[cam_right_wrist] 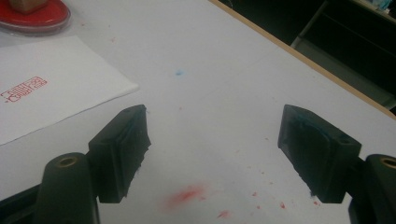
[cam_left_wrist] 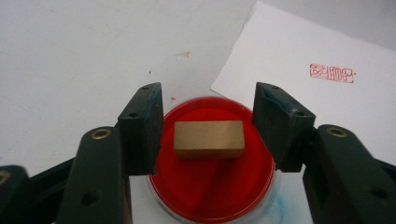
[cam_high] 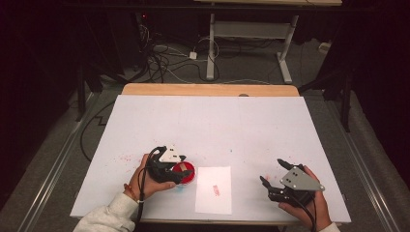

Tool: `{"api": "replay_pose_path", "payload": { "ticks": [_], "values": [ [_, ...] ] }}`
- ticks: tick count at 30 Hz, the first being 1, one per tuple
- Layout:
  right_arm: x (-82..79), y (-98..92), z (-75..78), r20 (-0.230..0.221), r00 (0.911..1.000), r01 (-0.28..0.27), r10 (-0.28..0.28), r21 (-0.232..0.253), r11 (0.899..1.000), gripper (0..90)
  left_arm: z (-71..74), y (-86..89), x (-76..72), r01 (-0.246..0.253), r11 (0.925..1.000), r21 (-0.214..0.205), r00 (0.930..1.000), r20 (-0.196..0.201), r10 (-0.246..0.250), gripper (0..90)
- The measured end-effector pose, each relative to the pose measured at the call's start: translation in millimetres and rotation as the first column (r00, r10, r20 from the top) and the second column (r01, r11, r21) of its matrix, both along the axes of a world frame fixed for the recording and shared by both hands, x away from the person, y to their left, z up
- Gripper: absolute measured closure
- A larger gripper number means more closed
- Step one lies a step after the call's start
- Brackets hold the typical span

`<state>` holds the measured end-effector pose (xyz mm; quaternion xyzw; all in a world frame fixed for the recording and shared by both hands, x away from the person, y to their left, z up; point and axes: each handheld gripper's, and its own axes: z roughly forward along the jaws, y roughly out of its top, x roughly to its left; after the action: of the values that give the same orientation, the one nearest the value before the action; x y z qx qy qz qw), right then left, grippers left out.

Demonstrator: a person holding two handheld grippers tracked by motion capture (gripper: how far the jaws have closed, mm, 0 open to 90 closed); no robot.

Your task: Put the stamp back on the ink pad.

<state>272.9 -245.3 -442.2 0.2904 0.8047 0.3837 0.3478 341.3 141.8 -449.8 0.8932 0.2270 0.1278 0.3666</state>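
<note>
The left claw (cam_left_wrist: 208,123) sits low over a round red ink pad (cam_left_wrist: 212,186) near the front of the white bench (cam_high: 208,125). Its jaws stand partly apart, one on each side of a small brass-coloured stamp block (cam_left_wrist: 209,139) that rests on the red ink. A narrow gap shows between each pad and the block, so the block is not gripped. Just right of this claw lies a white sheet of paper (cam_high: 213,189), bearing a red rectangular seal print (cam_left_wrist: 332,73). Its characters are too small to read. Pink and red ink specks dot the bench around the pad. Well to the right of the paper, the right claw (cam_high: 270,174) is held just above the bench in the person's hand. Its jaws stand wide apart and hold nothing; between them lies bare bench with a red smear (cam_right_wrist: 187,195).
</note>
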Motion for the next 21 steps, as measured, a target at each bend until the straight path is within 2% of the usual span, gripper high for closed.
{"api": "replay_pose_path", "payload": {
  "ticks": [4,10,14,19,21],
  "values": [
    [-0.1,0.4,-0.1,0.0,1.0,-0.001,0.001,0.003,1.0,24.7,4.3,0.0,-2.4,-0.012,0.9997,-0.02,0.9996,0.026,0.013,34.1],
    [-0.1,1.4,-0.8,-0.007,0.9999,-0.008,0.008,0.003,1.0,24.7,7.5,-2.4,-7.5,-0.022,0.9993,-0.03,0.9958,0.089,0.025,24.4],
    [-0.1,1.4,-1.0,-0.011,0.9999,-0.014,0.014,0.006,1.0,24.7,10.6,-5.2,-11.6,-0.028,0.9988,-0.039,0.9889,0.145,0.033,19.9],
    [-0.8,1.8,-1.4,-0.014,0.9997,-0.019,0.019,0.005,1.0,24.7,17.6,-7.6,-13.6,-0.03,0.9975,-0.064,0.9817,0.186,0.041,19.0],
    [-0.9,1.9,-1.6,-0.016,0.9997,-0.019,0.019,0.005,1.0,24.7,20.1,-8.1,-14.5,-0.035,0.9975,-0.061,0.9756,0.214,0.048,19.0]
  ]
}}
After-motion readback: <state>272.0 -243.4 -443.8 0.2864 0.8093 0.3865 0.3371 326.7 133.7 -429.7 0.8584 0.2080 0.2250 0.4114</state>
